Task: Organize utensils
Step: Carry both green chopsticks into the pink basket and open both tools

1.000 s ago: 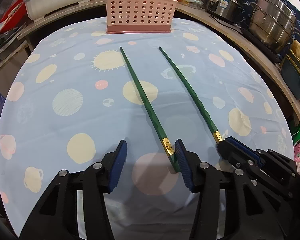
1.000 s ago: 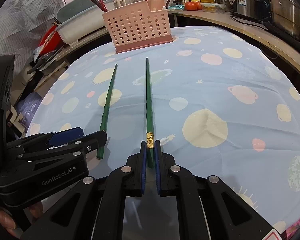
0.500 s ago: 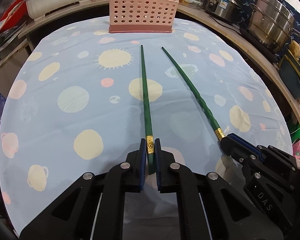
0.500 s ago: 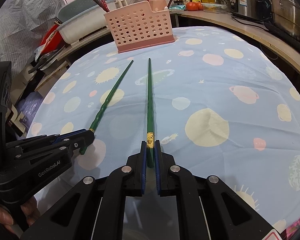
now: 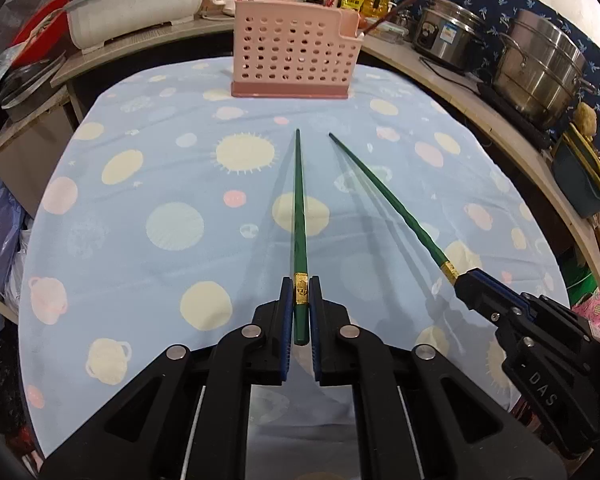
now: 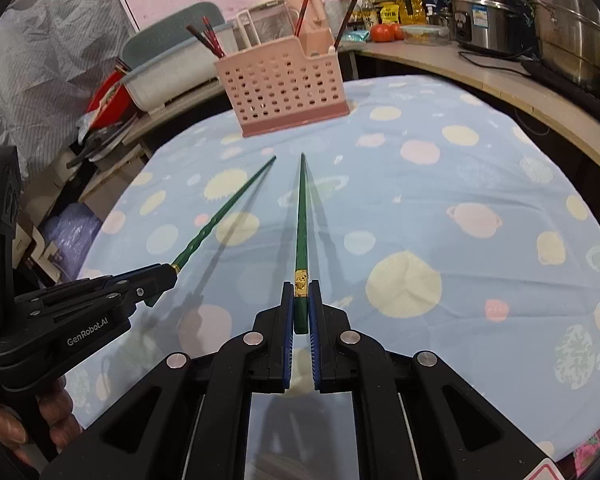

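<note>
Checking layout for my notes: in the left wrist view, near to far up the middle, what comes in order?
Left hand-held gripper → green chopstick it grips → pink utensil basket → white tub behind.

Both grippers' fingers (image 6: 288,312) clamp green chopsticks (image 6: 301,220) above the tablecloth (image 6: 440,220).

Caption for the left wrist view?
Left gripper and right gripper each grip a green chopstick, pointing toward the pink basket.
</note>
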Demonstrator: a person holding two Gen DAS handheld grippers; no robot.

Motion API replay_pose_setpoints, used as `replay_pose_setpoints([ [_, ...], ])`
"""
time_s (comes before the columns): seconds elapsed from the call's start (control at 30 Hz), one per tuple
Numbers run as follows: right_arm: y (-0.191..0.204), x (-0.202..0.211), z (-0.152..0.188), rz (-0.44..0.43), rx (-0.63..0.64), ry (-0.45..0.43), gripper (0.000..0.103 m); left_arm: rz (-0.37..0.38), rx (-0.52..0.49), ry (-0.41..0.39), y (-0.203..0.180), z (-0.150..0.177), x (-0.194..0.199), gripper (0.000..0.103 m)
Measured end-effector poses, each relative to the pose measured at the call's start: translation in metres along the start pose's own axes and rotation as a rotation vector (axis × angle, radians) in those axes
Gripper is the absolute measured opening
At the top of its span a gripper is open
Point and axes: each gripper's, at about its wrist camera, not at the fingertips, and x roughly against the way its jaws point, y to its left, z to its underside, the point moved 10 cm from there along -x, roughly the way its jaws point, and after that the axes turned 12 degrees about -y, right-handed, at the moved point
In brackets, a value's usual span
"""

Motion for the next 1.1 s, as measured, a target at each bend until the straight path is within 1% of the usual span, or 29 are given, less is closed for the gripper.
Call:
replay_pose_setpoints([
  [0.23,0.002,0.021,-0.037,-0.017,-0.024,-0.082,0.007,0.025,0.012,-0.061,-0.002,-0.027,0.021,0.007],
  [0.3,0.004,0.027,-0.049,-0.028,-0.032,-0.108,0.003,0.03,0.016,-0.077,-0.002,-0.036,0.027,0.007],
  [0.4,0.006,0.035,-0.065,-0.035,-0.034,-0.143,0.002,0.037,0.02,-0.111,-0.003,-0.051,0.037,0.007],
  [0.5,0.007,0.036,-0.077,-0.032,-0.02,-0.161,0.002,0.039,0.017,-0.138,-0.003,-0.063,0.045,0.007],
  [0.53,0.008,0.033,-0.077,-0.038,-0.017,-0.149,0.002,0.037,0.016,-0.148,-0.003,-0.067,0.046,0.007],
  [0.6,0.006,0.026,-0.071,-0.032,-0.021,-0.125,0.003,0.033,0.017,-0.153,0.0,-0.07,0.047,0.007],
  [0.63,0.003,0.023,-0.066,-0.024,-0.026,-0.117,0.009,0.028,0.018,-0.15,0.001,-0.069,0.045,0.007],
  [0.73,-0.007,0.007,-0.042,0.004,-0.027,-0.05,0.015,0.018,0.027,-0.127,0.006,-0.06,0.039,0.007],
  [0.8,-0.012,-0.003,-0.026,0.005,-0.035,0.0,0.015,0.012,0.027,-0.11,0.008,-0.054,0.035,0.007],
  [0.9,-0.018,-0.017,-0.005,0.021,-0.029,0.051,0.015,0.014,0.027,-0.095,0.007,-0.048,0.03,0.007],
  [0.97,-0.018,-0.023,0.005,0.026,-0.027,0.075,0.015,0.015,0.022,-0.09,0.006,-0.046,0.029,0.007],
  [1.1,-0.021,-0.03,0.016,0.036,-0.012,0.098,0.015,0.019,0.018,-0.084,0.003,-0.044,0.029,0.007],
])
